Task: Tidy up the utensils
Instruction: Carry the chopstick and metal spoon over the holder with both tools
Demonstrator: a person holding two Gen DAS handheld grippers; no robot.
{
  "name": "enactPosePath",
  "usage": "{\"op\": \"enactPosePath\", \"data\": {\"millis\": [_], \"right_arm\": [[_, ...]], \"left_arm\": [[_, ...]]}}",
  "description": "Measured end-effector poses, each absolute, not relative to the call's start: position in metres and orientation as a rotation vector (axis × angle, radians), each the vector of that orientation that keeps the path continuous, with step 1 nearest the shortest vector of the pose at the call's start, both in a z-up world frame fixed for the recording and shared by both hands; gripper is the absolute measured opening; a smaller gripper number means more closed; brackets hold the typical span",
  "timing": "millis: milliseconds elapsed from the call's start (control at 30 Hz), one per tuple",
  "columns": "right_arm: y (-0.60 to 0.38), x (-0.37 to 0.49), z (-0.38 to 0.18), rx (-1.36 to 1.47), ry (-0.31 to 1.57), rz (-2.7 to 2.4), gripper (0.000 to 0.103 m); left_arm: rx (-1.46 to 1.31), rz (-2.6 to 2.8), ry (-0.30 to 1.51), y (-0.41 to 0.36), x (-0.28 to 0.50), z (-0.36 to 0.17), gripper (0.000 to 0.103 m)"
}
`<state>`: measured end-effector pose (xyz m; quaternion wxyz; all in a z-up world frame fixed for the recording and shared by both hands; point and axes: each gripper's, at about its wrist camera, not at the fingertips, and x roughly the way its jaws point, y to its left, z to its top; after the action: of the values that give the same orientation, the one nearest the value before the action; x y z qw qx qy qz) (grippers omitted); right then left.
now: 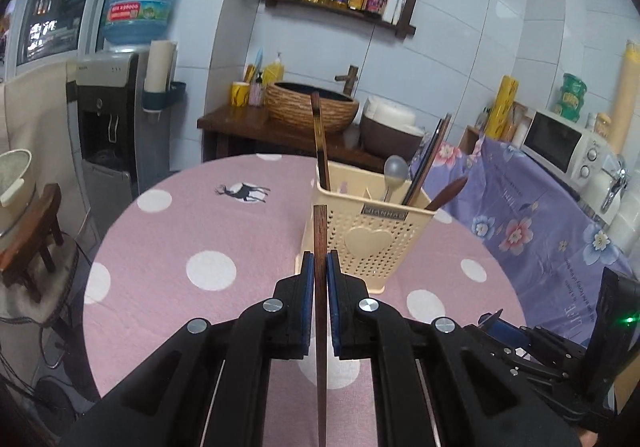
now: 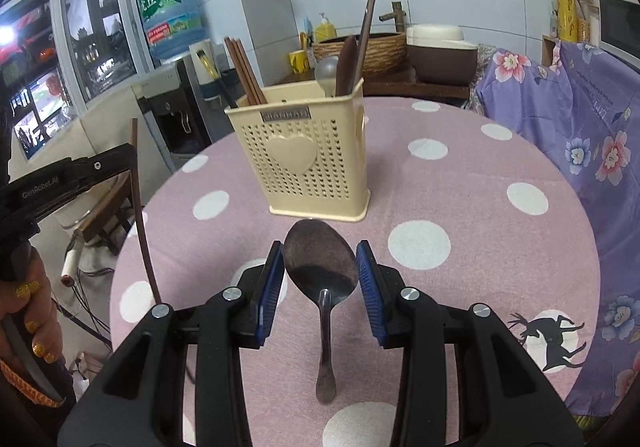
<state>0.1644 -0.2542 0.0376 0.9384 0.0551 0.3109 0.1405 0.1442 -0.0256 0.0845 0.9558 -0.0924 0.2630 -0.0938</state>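
A cream perforated utensil holder [image 1: 370,235] stands on the pink dotted table; it also shows in the right wrist view [image 2: 308,159], holding chopsticks, spoons and a wooden spatula. My left gripper [image 1: 319,267] is shut on a dark wooden chopstick [image 1: 319,231], held upright just left of the holder; that chopstick also shows in the right wrist view [image 2: 141,215]. My right gripper [image 2: 320,259] is open, its pads on either side of the bowl of a metal spoon [image 2: 322,259] that lies on the table in front of the holder.
The round table [image 2: 480,247] has a pink cloth with white dots. A purple floral cloth [image 2: 592,135] covers furniture at the right. A water dispenser [image 1: 108,119] stands at the left, a wooden stand with a basin [image 1: 312,107] behind.
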Motion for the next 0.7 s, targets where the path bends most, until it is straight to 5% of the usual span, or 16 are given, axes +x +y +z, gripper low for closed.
{"op": "enactPosePath", "data": {"millis": [700], "right_arm": [[-0.245, 0.177, 0.062, 0.157, 0.593, 0.385, 0.037]], "left_arm": [[-0.209, -0.24, 0.479, -0.016, 0.143, 0.108, 0.008]]}}
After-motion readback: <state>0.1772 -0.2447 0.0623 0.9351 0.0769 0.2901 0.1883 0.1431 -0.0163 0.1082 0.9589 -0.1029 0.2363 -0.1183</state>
